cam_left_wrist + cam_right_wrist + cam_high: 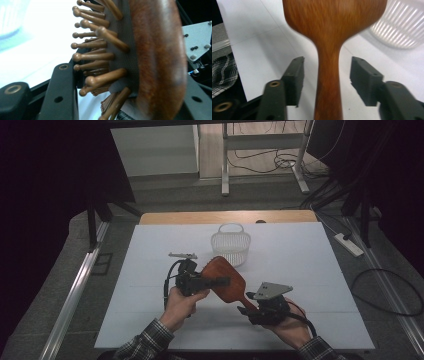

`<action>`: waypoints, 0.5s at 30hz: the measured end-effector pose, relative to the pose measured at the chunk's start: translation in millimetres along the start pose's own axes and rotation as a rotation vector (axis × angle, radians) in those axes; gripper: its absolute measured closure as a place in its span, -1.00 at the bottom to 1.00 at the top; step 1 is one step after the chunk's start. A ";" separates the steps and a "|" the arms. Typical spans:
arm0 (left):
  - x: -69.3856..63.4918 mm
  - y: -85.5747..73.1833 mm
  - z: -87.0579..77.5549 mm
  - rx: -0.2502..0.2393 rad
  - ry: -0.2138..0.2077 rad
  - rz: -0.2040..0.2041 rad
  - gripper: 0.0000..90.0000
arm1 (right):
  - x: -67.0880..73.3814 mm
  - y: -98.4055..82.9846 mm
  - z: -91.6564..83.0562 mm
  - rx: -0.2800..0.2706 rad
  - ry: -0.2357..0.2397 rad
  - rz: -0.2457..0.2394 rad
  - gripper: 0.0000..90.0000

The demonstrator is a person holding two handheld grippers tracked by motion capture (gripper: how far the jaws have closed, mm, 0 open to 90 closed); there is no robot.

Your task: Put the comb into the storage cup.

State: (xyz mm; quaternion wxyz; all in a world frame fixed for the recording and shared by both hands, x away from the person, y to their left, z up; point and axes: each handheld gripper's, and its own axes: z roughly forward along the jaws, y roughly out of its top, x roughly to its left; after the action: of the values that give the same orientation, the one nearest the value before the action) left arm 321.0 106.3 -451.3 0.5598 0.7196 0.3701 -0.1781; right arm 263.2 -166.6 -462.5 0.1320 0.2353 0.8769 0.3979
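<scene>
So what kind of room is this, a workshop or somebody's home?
Most likely a lab or recording workspace, not a home: a white-covered table ringed by dark curtains, metal frame legs and loose cables behind, and a power strip on the floor.

One wooden hairbrush [226,279] is here, lifted above the white table [310,270]. Just beyond the hairbrush stands one white slatted basket [230,245] with a single handle. To the left of the hairbrush's head lies one small grey flat piece [182,255]. Two grippers are at the hairbrush, one left gripper [220,282] and one right gripper [248,309], with two hands behind them.
</scene>
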 end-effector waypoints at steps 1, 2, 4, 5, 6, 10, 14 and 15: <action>0.0 0.0 0.0 0.000 0.000 0.000 0.15 | -0.9 -0.2 0.7 0.008 0.007 0.009 -0.10; -0.6 1.5 -1.9 -0.004 0.013 0.009 0.15 | -2.0 -0.4 1.2 0.014 0.018 0.018 -0.15; -0.6 2.6 -3.2 -0.007 0.021 0.018 0.15 | -4.3 -0.7 1.7 0.027 0.036 0.042 -0.24; -0.6 3.2 -3.5 -0.008 0.024 0.020 0.15 | -5.1 -0.8 1.4 0.030 0.035 0.051 -0.26; -0.6 3.8 -3.9 -0.008 0.026 0.022 0.15 | -5.8 -1.1 0.6 0.025 0.032 0.054 -0.30; -1.2 7.2 -5.0 -0.008 0.046 0.043 0.15 | -3.5 -3.3 -4.4 0.006 -0.047 0.015 -0.48; -1.4 11.6 -7.1 -0.013 0.059 0.056 0.14 | -6.7 -5.6 -6.1 0.029 -0.012 0.044 -0.56; -1.2 12.6 -7.6 -0.015 0.060 0.061 0.14 | -7.5 -6.4 -6.6 0.035 -0.012 0.052 -0.58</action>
State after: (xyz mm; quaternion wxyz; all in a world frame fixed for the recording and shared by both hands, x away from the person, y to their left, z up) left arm 328.2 111.7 -439.6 0.5590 0.7314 0.3660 -0.1367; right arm 264.9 -178.3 -462.7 0.1226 0.2627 0.8765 0.3842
